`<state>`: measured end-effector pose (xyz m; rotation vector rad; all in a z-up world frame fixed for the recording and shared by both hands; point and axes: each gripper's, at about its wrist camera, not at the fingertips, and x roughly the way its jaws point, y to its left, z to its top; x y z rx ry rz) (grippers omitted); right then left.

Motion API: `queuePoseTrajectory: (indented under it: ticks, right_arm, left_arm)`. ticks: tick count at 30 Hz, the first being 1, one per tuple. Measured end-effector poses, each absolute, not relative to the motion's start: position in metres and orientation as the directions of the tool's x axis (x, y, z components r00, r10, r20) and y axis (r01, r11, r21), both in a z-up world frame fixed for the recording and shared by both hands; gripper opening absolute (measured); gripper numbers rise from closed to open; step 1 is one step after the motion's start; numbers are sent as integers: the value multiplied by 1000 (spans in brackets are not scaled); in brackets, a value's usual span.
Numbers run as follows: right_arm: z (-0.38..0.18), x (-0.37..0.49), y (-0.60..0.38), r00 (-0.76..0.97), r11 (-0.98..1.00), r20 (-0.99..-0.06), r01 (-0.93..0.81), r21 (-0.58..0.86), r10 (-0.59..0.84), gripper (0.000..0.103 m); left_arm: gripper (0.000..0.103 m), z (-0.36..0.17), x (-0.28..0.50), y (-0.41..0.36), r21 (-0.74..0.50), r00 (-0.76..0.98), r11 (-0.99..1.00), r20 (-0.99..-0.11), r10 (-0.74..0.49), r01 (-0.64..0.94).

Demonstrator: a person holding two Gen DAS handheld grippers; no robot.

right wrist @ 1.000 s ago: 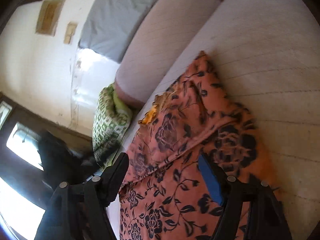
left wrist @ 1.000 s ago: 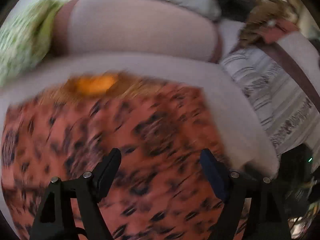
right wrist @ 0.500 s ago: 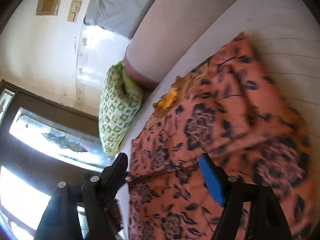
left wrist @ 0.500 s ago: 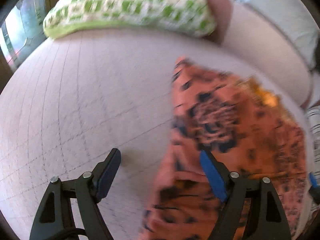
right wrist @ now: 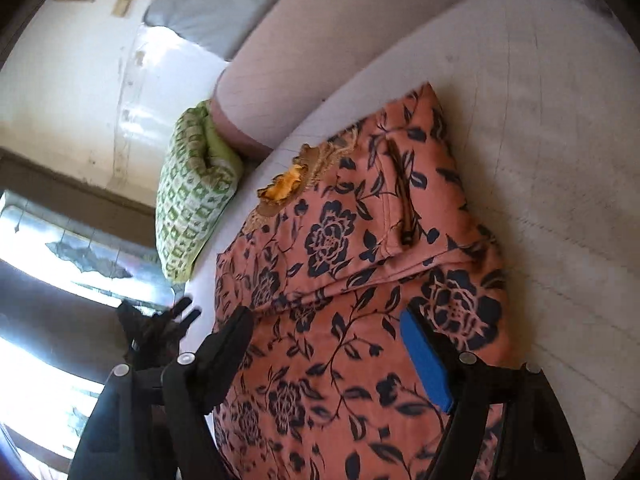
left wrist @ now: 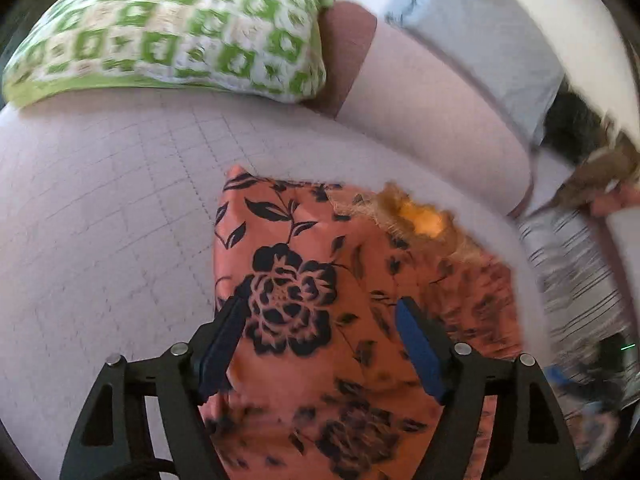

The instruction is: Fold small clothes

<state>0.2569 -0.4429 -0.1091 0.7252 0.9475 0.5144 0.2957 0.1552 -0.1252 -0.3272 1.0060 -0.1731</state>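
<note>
While both tongs stand spread and empty, left tongs [left wrist: 320,344] and right tongs [right wrist: 326,352] over the near part of the salmon-orange cotton garment with the dark navy flower print [left wrist: 320,320], pinch only its near hem. It lies part-folded on the pale quilted sofa seat [left wrist: 100,220]; carry that hem evenly toward the frayed orange neckline [left wrist: 424,220], short of the green-and-white checked cushion [left wrist: 172,28].

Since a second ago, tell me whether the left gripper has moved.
Yes. The left gripper swung left: the green pillow now fills the view's top left, formerly just its edge.
</note>
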Motion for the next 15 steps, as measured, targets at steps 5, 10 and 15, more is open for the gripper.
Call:
queuePoseTrajectory:
  ticks: [5,10,15]
  right_arm:
    - [-96,256,-441,491,701,-573,-119,703,657,79]
    - [-96,283,-444,506,707,-568,-124,697,649,79]
    - [-120,334,-461,547,718,-589,-32,696,595,79]
  left_arm:
    - [70,-154,296,147,-110,497,993,-864,-79,-32]
    - [69,-137,294,172,-267,523,960,-833,-182,-90]
    - [71,-143,316,180,-371,527,926,-802,-280,-73]
